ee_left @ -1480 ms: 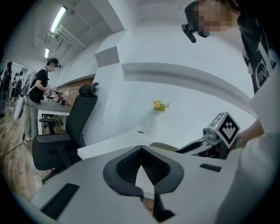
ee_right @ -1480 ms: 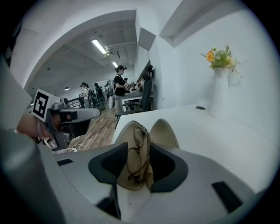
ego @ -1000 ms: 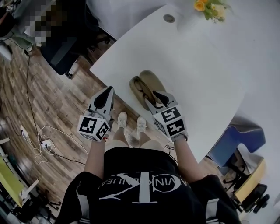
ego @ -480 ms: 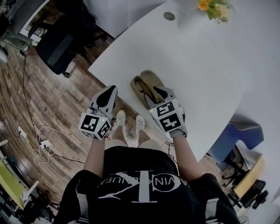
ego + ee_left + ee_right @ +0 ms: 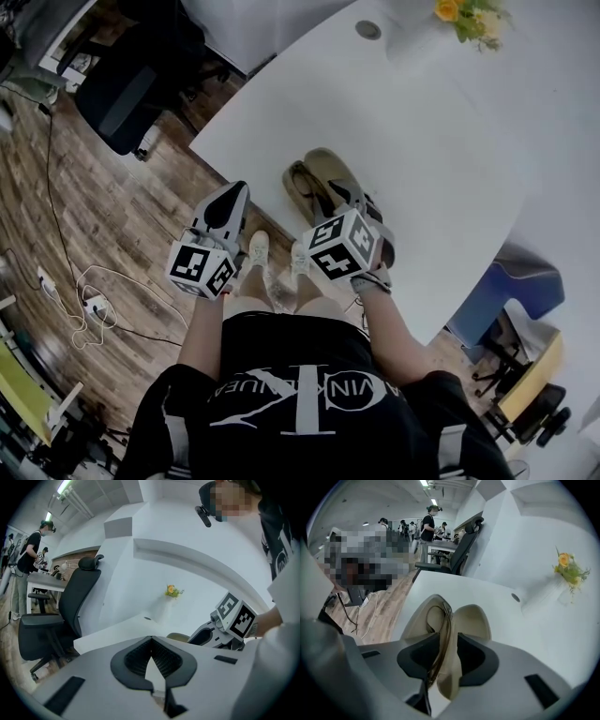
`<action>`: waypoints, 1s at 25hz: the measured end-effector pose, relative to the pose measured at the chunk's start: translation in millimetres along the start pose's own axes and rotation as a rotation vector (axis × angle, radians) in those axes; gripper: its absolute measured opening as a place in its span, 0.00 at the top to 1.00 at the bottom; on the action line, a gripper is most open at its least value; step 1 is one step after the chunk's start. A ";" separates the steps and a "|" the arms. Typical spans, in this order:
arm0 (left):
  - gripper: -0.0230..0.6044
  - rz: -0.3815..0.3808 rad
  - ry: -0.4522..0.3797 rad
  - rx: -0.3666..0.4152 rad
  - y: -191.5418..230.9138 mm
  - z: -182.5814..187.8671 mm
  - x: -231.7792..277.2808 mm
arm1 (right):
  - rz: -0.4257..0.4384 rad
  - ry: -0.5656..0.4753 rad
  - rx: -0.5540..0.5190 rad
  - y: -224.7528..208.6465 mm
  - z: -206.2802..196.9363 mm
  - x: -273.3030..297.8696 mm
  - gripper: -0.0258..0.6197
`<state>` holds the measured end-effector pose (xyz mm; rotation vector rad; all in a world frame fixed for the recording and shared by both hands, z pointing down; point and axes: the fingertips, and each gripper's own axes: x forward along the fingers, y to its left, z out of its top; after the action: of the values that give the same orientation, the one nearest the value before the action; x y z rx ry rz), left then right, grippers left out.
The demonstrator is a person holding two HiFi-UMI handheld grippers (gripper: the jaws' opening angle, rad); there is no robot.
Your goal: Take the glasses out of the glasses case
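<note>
An open beige glasses case [image 5: 307, 178] [image 5: 474, 616] lies near the white table's [image 5: 422, 122] front edge. Brown-framed glasses [image 5: 321, 195] [image 5: 439, 618] rest in it. My right gripper [image 5: 343, 193] [image 5: 449, 641] points steeply down over the case. Its jaws are closing, with the glasses frame and the case's middle fold between them. The frame lies along the left pad; I see no firm pinch. My left gripper [image 5: 230, 193] [image 5: 150, 639] hovers off the table's edge above the floor, its tips together and nothing in them. In the left gripper view the right gripper [image 5: 208, 637] shows beside the case.
Yellow flowers [image 5: 472, 17] [image 5: 568, 571] stand at the table's far side, by a round cable grommet [image 5: 367, 30]. A black office chair [image 5: 122, 89] [image 5: 70, 606] stands left of the table and a blue chair [image 5: 514, 289] to the right. Cables [image 5: 89, 309] lie on the wooden floor.
My right gripper has rolled and dipped toward the case, its marker cube now tilted. The left gripper has stayed where it was.
</note>
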<state>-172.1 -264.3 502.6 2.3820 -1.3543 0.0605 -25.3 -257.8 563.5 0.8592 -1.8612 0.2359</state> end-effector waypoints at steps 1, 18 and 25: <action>0.94 0.000 0.000 -0.001 1.0 -0.6 -0.1 | 0.002 0.012 0.000 0.4 -1.0 2.2 0.77; 0.94 -0.002 0.004 -0.021 13.5 -4.5 4.6 | 0.080 0.129 0.029 8.6 -8.0 21.4 0.89; 0.94 -0.008 0.002 -0.019 13.9 -3.6 1.6 | 0.047 0.065 0.075 6.0 -2.4 16.4 0.91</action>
<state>-182.3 -270.6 510.7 2.3709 -1.3381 0.0475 -31.0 -259.6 580.1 0.8499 -1.8225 0.3609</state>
